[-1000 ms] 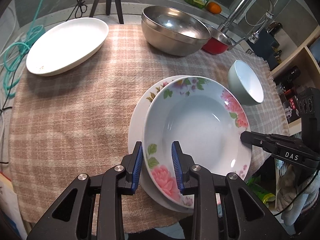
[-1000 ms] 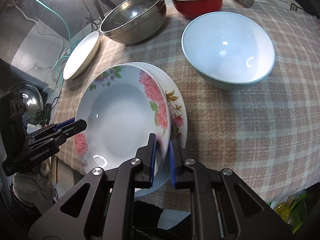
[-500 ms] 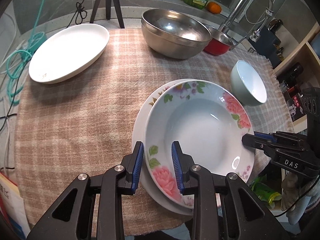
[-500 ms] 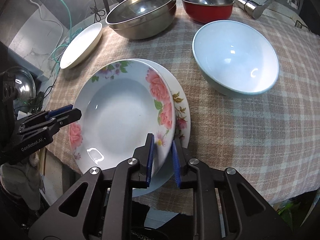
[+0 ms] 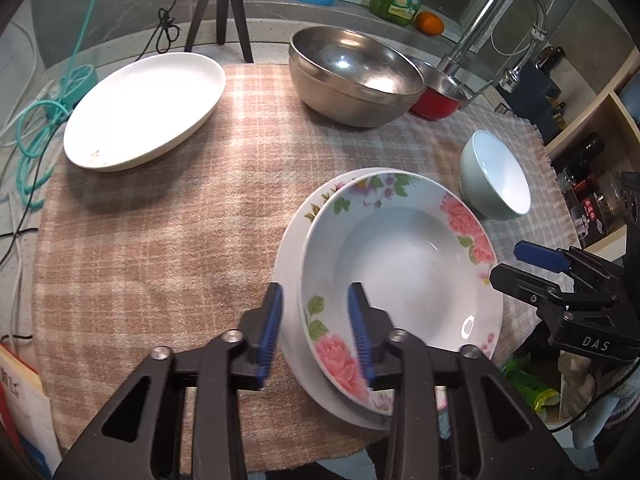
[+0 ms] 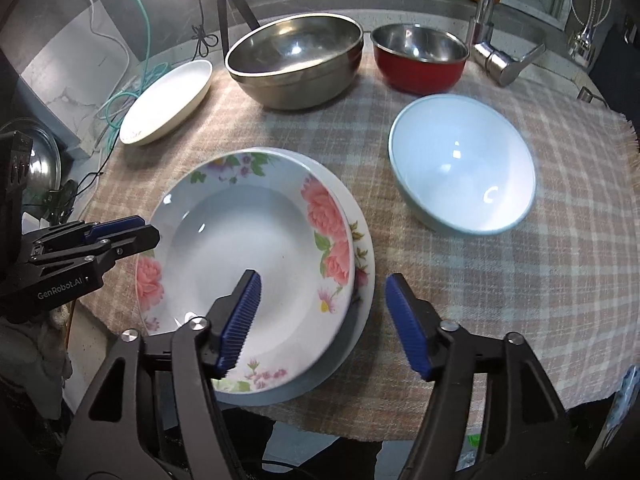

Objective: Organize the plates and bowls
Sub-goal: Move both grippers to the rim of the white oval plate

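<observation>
A deep floral plate (image 5: 400, 268) rests on a flatter floral plate (image 5: 290, 264) near the table's front edge; both show in the right wrist view, the deep plate (image 6: 248, 256) over the flat plate (image 6: 360, 256). My left gripper (image 5: 316, 332) is open, its fingers straddling the plates' left rim without gripping. My right gripper (image 6: 322, 320) is wide open around the plates' right rim, empty. A light blue bowl (image 6: 464, 164) sits right of the plates.
A white oval dish (image 5: 144, 110) lies at the far left. A large steel bowl (image 5: 356, 76) and a red bowl (image 6: 420, 58) stand at the back by a faucet (image 5: 496, 20). A checked cloth (image 5: 160, 240) covers the table.
My right gripper has opened wide and let go of the deep floral plate's rim, which now rests on the flat plate. My left gripper stays open and has drawn back slightly.
</observation>
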Available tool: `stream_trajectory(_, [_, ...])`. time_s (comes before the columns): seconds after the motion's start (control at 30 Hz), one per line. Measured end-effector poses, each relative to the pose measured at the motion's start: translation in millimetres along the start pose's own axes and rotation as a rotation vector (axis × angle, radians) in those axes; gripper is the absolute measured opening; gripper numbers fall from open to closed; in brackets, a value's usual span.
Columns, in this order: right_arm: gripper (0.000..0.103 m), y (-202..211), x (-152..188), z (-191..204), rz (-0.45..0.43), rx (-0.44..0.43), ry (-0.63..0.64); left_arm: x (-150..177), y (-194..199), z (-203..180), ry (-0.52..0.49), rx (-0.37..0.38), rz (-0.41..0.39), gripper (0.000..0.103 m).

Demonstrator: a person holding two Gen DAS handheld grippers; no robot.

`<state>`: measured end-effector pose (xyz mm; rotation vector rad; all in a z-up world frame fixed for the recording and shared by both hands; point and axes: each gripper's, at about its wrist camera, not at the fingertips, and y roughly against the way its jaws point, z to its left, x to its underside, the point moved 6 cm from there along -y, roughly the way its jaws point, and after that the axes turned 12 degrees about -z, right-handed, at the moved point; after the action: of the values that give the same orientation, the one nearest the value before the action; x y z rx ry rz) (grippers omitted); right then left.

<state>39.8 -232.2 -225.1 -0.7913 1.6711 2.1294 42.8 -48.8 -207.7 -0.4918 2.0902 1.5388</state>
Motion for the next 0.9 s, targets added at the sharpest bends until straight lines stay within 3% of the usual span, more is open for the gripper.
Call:
stream_trajectory(0.03, [0.079,2.4,-3.0,0.9,-0.014,0.005,0.001,-2.7,2.6,1.1,0.001,0.001,-0.012,0.05])
stream_trajectory(0.2, [0.085,5.7,-14.8,6.6,-0.042,0.0,-0.009,-11.7,9.7,10.8,-0.005,-0.003,-0.036,0.054])
stream_trajectory(0.57, [0.085,6.1,-47.1,45.8,-0.073,-0.072,-0.004,-34.2,25.2,55.8,0.03,-0.036,-0.076,0.058])
stream_trajectory(0.9, [0.085,-8.9,-81.2,96.1,-0.086,-0.18,-0.039,-63.4,37.6,128.2,0.067,-0.073,-0.11,0.058])
